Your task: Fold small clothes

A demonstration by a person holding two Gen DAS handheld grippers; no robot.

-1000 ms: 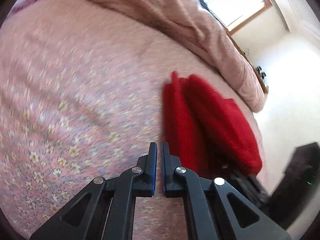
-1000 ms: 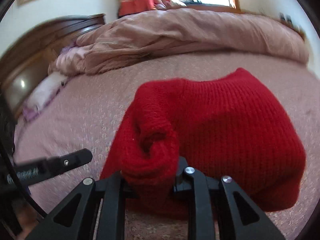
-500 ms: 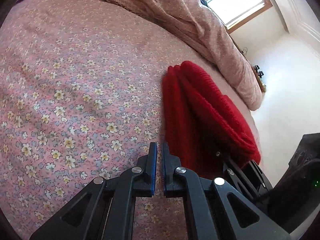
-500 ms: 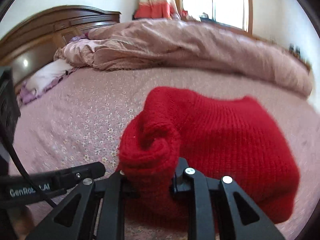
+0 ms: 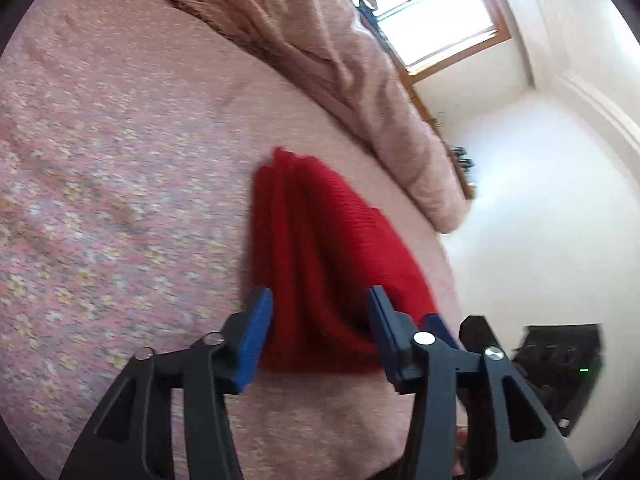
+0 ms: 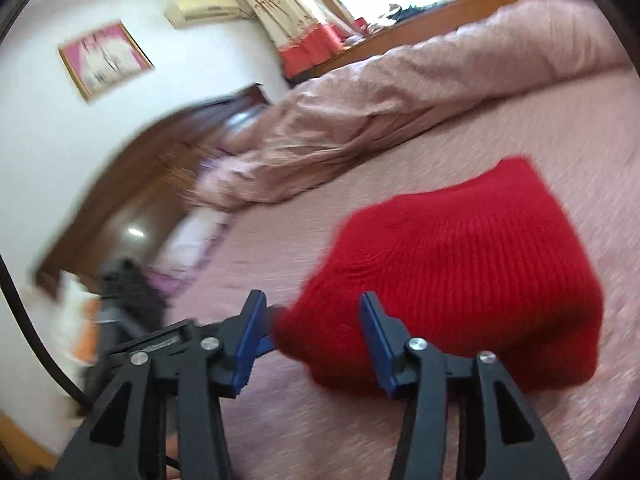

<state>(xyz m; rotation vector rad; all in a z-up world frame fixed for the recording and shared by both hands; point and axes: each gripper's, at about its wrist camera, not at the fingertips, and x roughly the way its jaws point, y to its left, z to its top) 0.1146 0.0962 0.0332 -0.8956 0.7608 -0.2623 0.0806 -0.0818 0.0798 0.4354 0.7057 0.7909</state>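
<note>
A folded red knit garment (image 5: 320, 264) lies on the pink flowered bedsheet (image 5: 100, 200). My left gripper (image 5: 318, 312) is open, its blue-padded fingers on either side of the garment's near edge. In the right wrist view the same red garment (image 6: 460, 280) lies folded on the sheet. My right gripper (image 6: 310, 312) is open and holds nothing, with the garment's near left corner between its fingers. The other gripper shows dark and blurred at the left (image 6: 128, 292).
A rumpled pink duvet (image 6: 400, 100) is heaped along the far side of the bed. A dark wooden headboard (image 6: 140, 184) and pillows stand at the left. A window (image 5: 432, 12) and white walls lie beyond. The bed's edge is near the garment's right side.
My right gripper has opened and let go of the red garment, which now lies on the bed. My left gripper has opened and moved right, straddling the garment's near edge.
</note>
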